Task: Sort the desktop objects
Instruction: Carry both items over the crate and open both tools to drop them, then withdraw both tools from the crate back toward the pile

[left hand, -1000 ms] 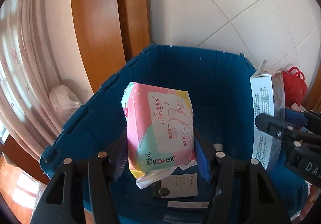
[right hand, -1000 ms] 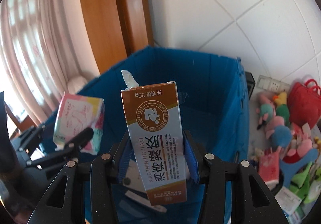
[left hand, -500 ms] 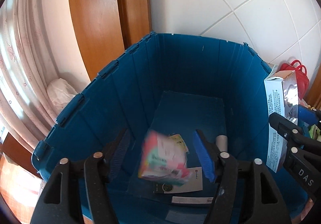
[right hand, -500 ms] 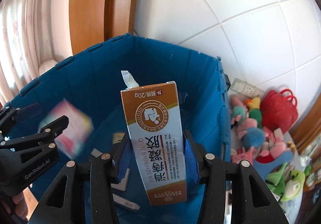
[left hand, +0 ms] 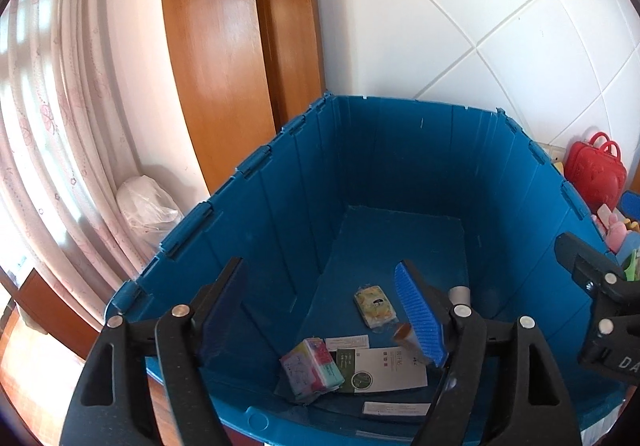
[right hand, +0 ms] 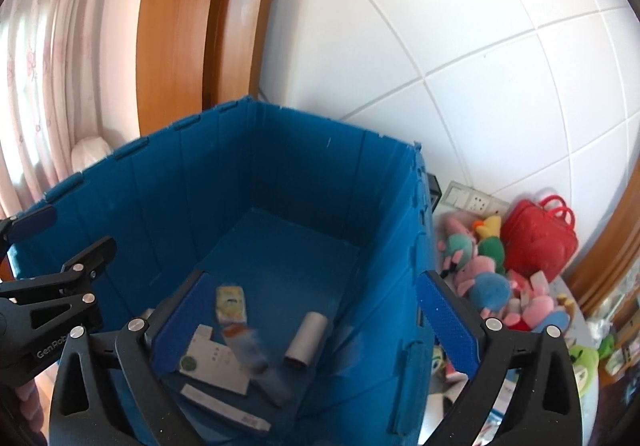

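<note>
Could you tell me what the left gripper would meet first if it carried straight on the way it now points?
Probably the blue bin's floor, past the yellow packet; depth is unclear. Nothing sits between the opening jaws of the left gripper.

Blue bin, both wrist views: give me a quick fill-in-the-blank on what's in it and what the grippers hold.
1. The pink pad pack lies on the floor of the ____ bin.
2. Between the left gripper jaws, which are opening, there is ____.
3. The grey tube lies ____ the bin.
4. The red bag sits ____ the bin.

Missing words: blue; nothing; inside; outside
</note>
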The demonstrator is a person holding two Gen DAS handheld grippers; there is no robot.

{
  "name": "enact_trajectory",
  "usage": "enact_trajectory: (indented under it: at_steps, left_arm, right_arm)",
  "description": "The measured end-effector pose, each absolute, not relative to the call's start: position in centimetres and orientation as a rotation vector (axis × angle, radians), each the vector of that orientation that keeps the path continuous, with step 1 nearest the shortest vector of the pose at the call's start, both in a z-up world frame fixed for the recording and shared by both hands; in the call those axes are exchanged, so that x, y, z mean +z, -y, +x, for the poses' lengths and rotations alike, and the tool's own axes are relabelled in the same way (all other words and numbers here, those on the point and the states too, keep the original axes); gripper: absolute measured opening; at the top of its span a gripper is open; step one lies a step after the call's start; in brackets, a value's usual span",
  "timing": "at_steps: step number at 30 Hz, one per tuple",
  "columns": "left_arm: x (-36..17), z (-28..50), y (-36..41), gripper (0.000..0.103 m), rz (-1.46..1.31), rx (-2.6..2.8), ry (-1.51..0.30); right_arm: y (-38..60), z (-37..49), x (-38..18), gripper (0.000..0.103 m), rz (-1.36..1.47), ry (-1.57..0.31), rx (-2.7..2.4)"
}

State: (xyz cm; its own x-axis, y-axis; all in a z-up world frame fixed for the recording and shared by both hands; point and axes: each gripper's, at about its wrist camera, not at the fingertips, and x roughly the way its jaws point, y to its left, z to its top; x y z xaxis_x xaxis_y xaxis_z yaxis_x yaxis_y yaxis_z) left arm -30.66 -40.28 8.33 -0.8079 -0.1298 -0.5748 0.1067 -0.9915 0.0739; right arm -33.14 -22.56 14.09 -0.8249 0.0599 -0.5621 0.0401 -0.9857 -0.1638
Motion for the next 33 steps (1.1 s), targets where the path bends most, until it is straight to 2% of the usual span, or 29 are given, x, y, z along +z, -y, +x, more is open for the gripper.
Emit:
enact_trajectory:
  at_steps: [13,24,33]
  left_arm:
    - [11.0,-26.6,37.2,0.078,0.696,-2.982,0.025]
    - [12.5,-23.7,29.4,0.078,0.645,-3.205,0.026]
    - [12.8,-21.2,20.1,0.078,0.66,-3.376,0.14]
  right_arm:
    - [18.1,-26.5,15.4,0.103,-0.744,0.202,2.987]
    - [7.0,-19.2,14.2,0.103,-0.714,0.036,2.84]
    - [-3.0,-14.9,10.5,0.103,-0.819,-0.064,2.667]
